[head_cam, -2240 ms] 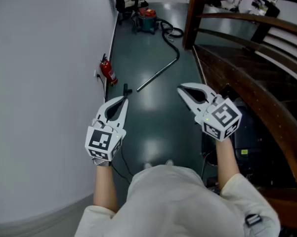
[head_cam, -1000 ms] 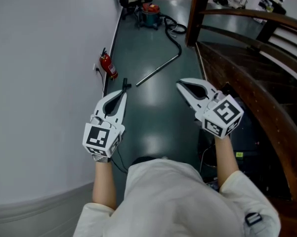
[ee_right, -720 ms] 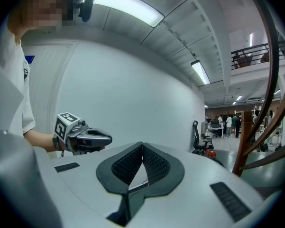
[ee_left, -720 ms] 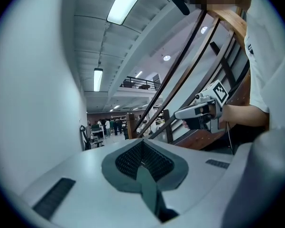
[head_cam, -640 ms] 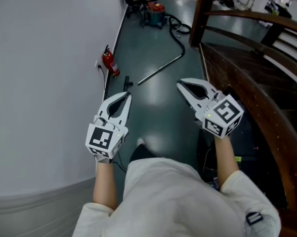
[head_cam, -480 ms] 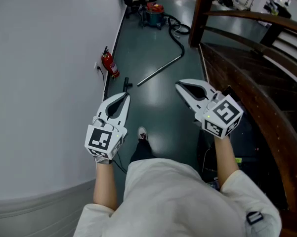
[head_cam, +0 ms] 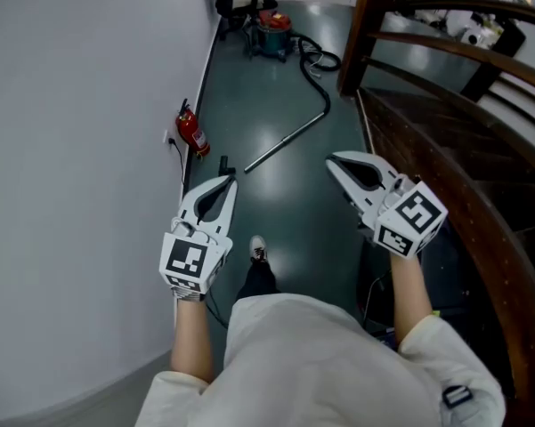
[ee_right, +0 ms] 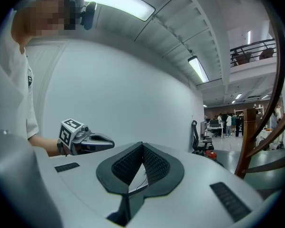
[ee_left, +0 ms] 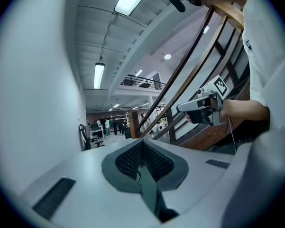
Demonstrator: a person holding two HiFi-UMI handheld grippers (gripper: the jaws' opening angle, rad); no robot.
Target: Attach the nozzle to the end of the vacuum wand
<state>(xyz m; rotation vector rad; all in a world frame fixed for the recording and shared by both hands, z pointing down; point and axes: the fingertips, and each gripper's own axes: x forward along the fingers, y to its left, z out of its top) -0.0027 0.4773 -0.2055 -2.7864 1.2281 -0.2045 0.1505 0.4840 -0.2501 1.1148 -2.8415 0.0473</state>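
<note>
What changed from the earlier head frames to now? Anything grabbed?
The person has stepped forward: a leg has swung out and its shoe now shows on the floor between the grippers. Nothing was taken hold of or let go. The left gripper and right gripper stay shut and empty, and the wand lies untouched ahead.

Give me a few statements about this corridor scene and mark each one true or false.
1. Both tongs are shut and hold nothing. True: the left tongs and right tongs are closed and empty.
2. The wand lies on the floor, joined by a hose to the vacuum. True: the wand lies flat, and the hose runs to the vacuum.
3. The fire extinguisher stands beside the stair railing. False: the fire extinguisher stands against the white wall.
4. The nozzle is already on the wand. False: the nozzle lies on the floor, apart from the wand's end.
</note>
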